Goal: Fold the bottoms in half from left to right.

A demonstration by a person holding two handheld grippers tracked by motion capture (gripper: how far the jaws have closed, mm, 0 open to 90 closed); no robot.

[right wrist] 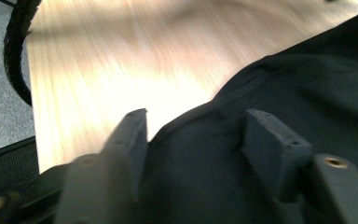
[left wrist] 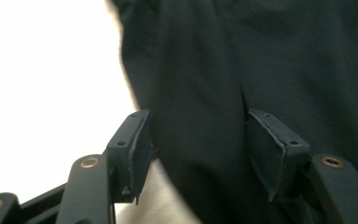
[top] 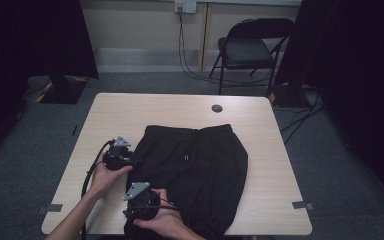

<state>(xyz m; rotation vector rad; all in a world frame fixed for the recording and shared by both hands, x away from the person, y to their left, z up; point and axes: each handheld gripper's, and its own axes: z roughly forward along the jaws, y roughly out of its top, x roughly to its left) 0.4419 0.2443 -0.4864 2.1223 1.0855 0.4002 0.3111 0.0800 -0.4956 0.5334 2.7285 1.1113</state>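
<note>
A pair of black shorts [top: 195,160] lies flat on the light wooden table [top: 270,165], waistband toward the far side. My left gripper [top: 131,161] is at the shorts' left edge. In the left gripper view [left wrist: 198,149] its jaws stand apart with the dark cloth [left wrist: 242,60] running between them. My right gripper [top: 129,207] is at the near left corner of the shorts, by the front edge. In the right gripper view [right wrist: 193,140] its jaws are apart, astride a raised fold of the cloth [right wrist: 279,84]. I cannot see either pair of pads pressing on the fabric.
A round cable hole [top: 217,108] sits near the table's far edge. Beyond the table a black folding chair [top: 250,47] stands by the wall, with cables on the floor. Dark curtains hang on both sides. Bare tabletop [right wrist: 121,56] lies left of the shorts.
</note>
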